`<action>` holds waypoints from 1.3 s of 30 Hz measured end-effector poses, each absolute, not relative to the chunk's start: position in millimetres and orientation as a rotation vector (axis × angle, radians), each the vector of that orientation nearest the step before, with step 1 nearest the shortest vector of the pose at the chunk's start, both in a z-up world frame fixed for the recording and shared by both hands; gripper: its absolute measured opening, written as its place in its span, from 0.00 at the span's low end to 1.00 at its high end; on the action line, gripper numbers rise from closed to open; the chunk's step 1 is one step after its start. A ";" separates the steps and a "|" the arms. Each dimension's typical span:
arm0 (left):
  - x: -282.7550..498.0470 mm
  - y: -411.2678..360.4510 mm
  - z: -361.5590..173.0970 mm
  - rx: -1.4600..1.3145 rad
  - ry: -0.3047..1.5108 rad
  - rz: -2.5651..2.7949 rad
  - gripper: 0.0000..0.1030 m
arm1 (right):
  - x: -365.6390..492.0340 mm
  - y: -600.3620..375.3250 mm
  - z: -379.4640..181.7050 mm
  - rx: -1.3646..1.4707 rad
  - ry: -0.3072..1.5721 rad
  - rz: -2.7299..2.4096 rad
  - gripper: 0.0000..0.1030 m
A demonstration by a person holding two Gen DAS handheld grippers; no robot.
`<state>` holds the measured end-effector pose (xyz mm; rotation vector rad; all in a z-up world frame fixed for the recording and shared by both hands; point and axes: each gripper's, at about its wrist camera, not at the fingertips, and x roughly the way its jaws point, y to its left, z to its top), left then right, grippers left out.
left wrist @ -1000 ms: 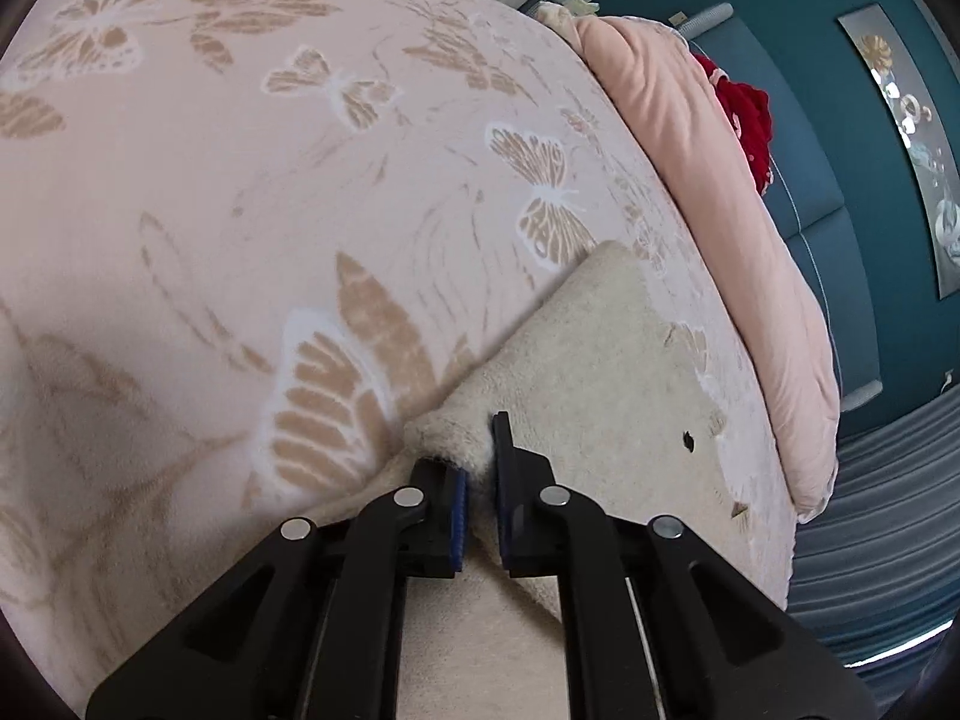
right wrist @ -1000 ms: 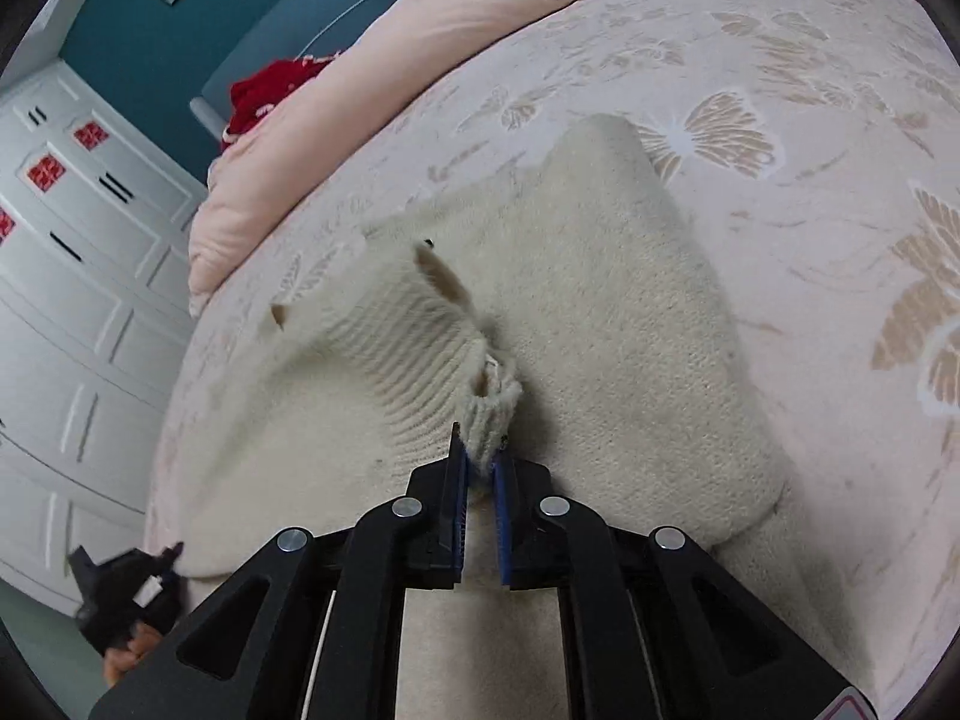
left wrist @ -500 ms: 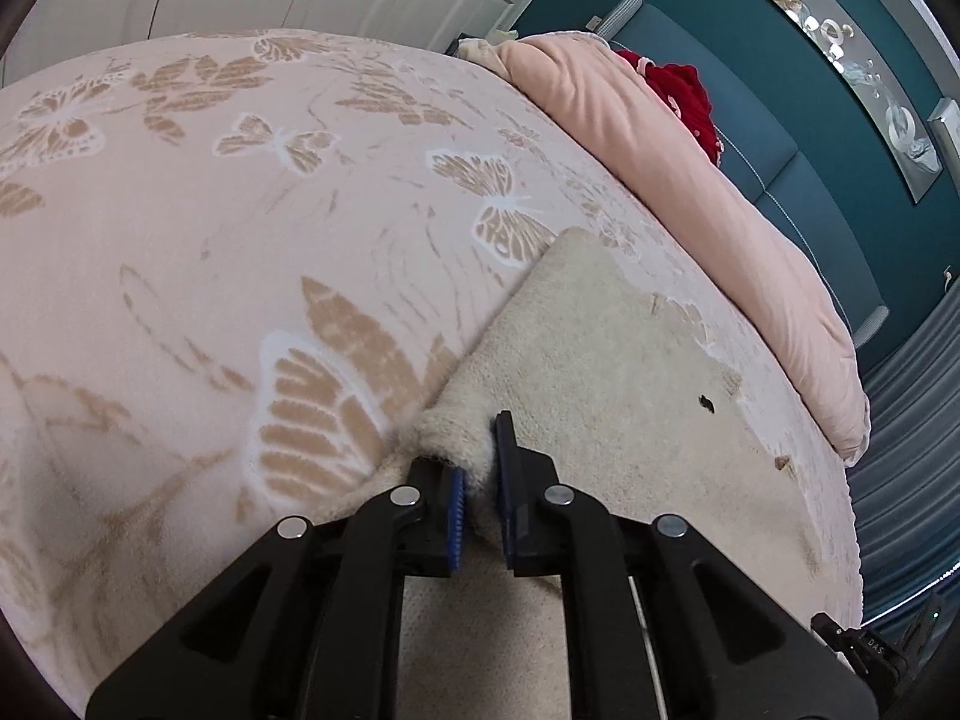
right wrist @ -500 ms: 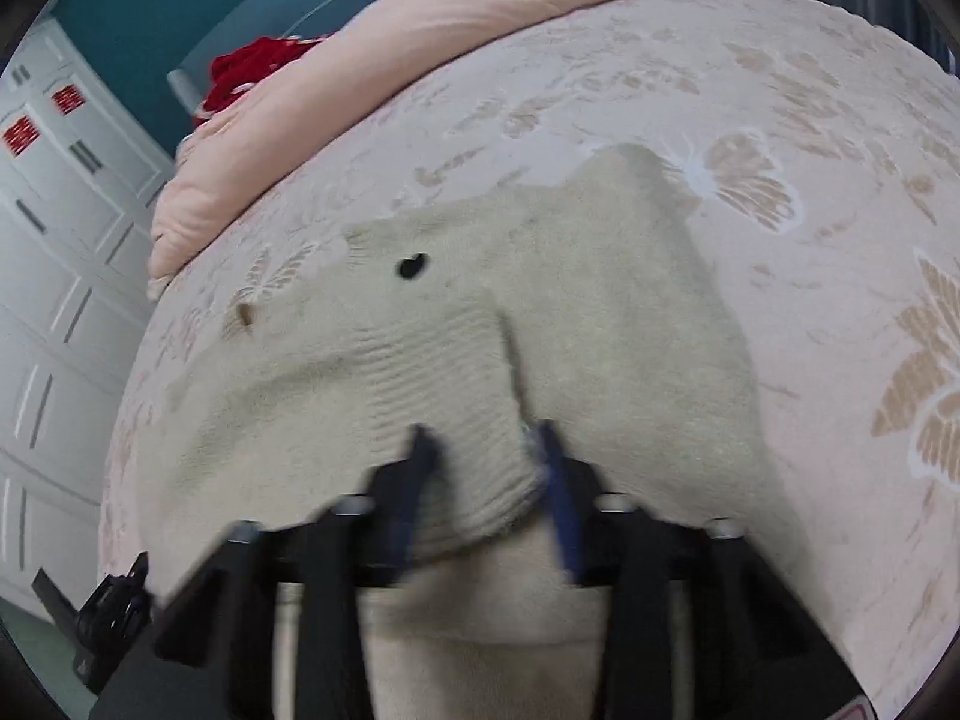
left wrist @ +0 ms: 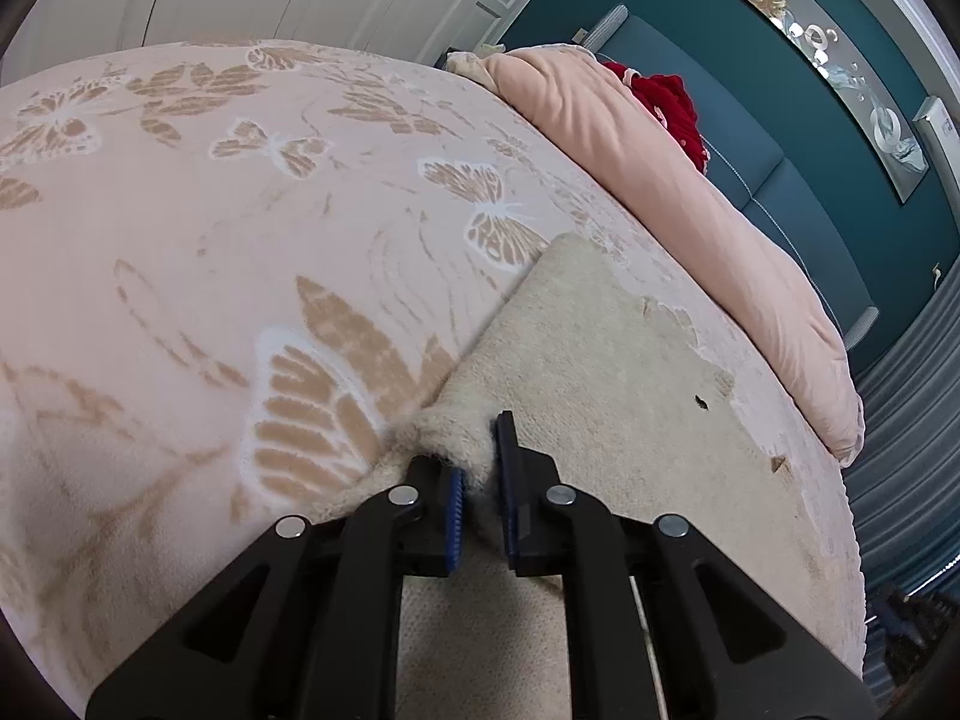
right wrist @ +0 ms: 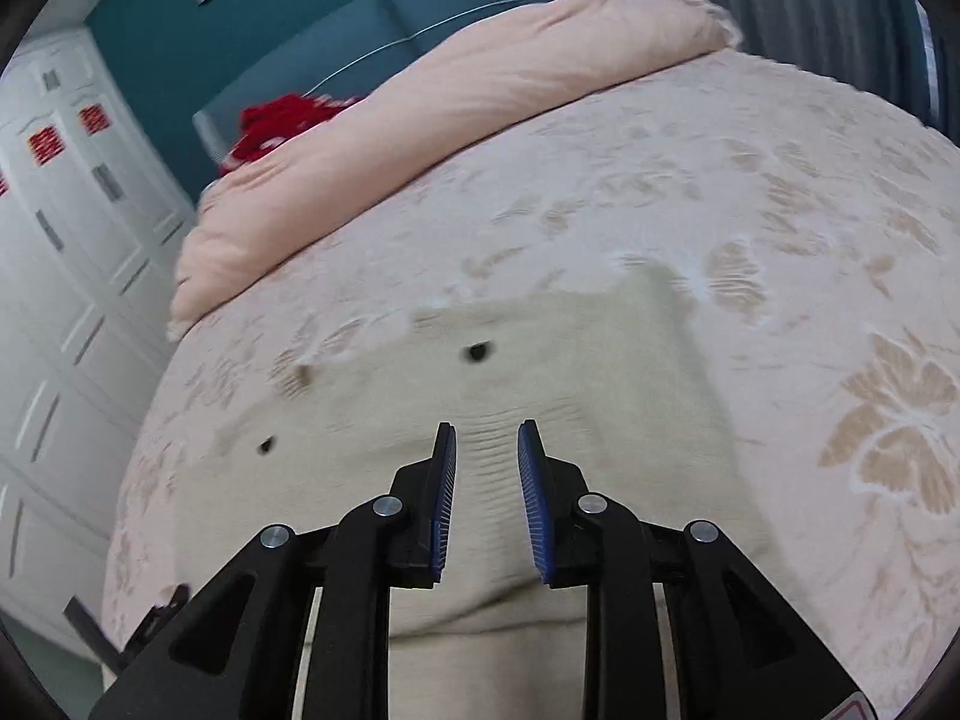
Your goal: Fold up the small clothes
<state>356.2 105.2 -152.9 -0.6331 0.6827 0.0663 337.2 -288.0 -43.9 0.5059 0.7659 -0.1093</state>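
The bed cover (left wrist: 180, 228), pink with a butterfly pattern, carries the work. A rolled pink duvet (right wrist: 420, 96) lies along its far edge. The cream knit garment (right wrist: 570, 372) lies flat on the cover in front of both tools, with 1 ribbed section folded across its middle. The right gripper (right wrist: 485, 480) hovers over that ribbed section, jaws spread, holding nothing. The left gripper (left wrist: 478, 495) is pinched on the garment's near left edge. Judged step: 1 fold laid, the opposite side pending. The next move calls for lifting the pinched edge evenly across the middle.
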 end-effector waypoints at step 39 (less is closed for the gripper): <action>251.4 124.2 -93.2 -0.372 0.910 -0.001 0.91 | 119.1 -347.0 -59.8 0.433 0.946 -0.252 0.55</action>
